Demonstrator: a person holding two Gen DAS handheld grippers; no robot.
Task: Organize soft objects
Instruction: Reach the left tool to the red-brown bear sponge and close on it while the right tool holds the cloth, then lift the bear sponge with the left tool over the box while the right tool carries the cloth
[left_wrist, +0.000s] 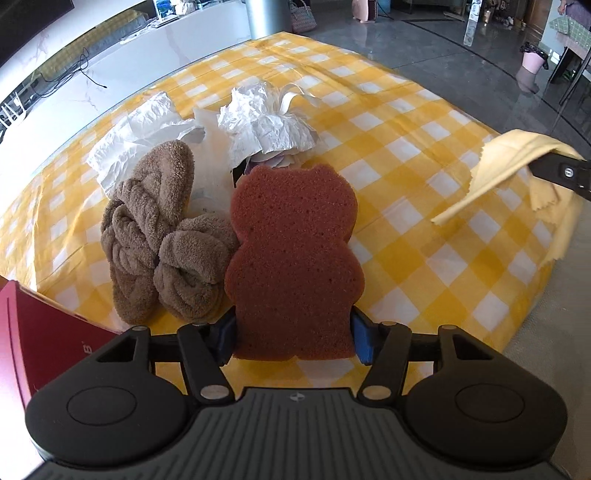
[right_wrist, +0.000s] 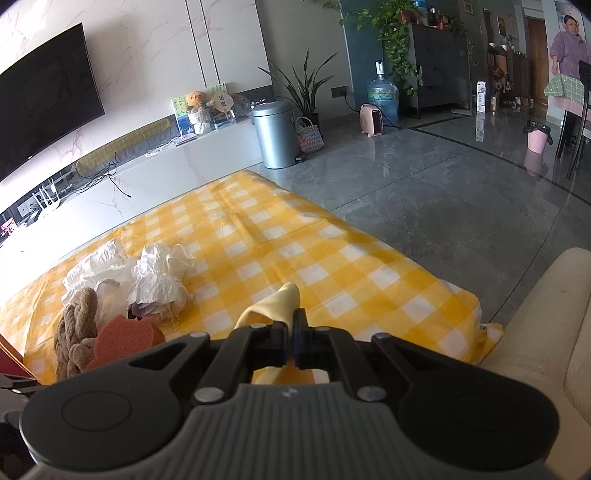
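Note:
A reddish-brown bear-shaped sponge (left_wrist: 295, 251) lies on the yellow checked tablecloth (left_wrist: 406, 192). Its near end sits between the blue pads (left_wrist: 364, 341) of my left gripper (left_wrist: 294, 338), which touch it on both sides. A brown twisted towel (left_wrist: 155, 236) rests against the sponge's left side. My right gripper (right_wrist: 293, 332) is shut on a pale yellow cloth (right_wrist: 277, 302), held just above the table; in the left wrist view that cloth (left_wrist: 495, 177) hangs from the finger at the right edge. The right wrist view shows the sponge (right_wrist: 125, 339) and the towel (right_wrist: 75, 325) at lower left.
Crumpled white plastic bags and paper (left_wrist: 255, 118) lie behind the towel and sponge. A red box (left_wrist: 33, 332) stands at the table's near left. A beige sofa (right_wrist: 535, 332) borders the table on the right. A person (right_wrist: 569, 48) stands far back across the grey floor.

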